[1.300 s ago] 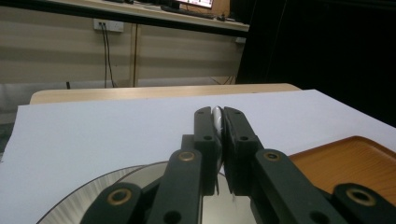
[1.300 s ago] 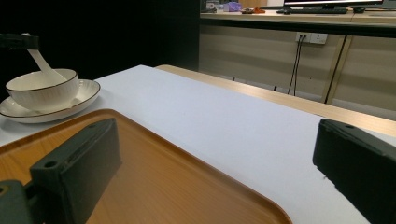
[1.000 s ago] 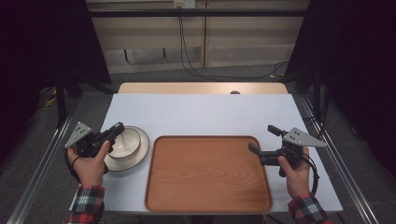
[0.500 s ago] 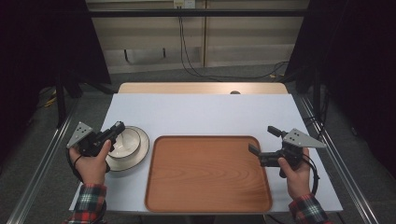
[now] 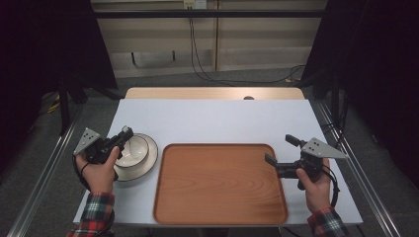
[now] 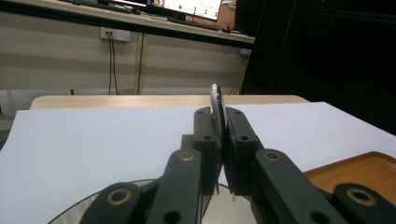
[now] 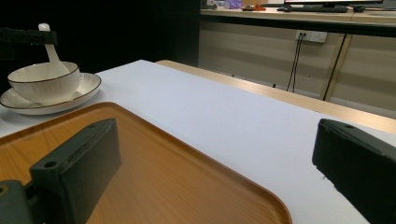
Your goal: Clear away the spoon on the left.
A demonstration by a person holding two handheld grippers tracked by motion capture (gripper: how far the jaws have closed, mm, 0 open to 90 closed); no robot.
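Lighting: even, from overhead; tabletop (image 5: pixel 212 118) bright, surroundings dark. Shadows: soft and faint. Glare: mild sheen on wooden tray (image 7: pixel 154 177). Focus: high view slightly soft; near jaws blurred in both gripper views.

Lab recording bay, not a home or kitchen.

Pale blue-white rectangular table top (image 5: pixel 212 118) sits between silver aluminium rails (image 5: pixel 42 180), with black curtains (image 5: pixel 375 59) on both sides. Beige panelled wall (image 5: pixel 247 44) carries a white socket plate (image 6: pixel 114 33); black cables (image 5: pixel 197 59) trail down to grey floor (image 5: pixel 163 81). A lit computer monitor (image 6: pixel 191 5) stands on a bench behind; keyboard (image 7: pixel 322 8) nearby.
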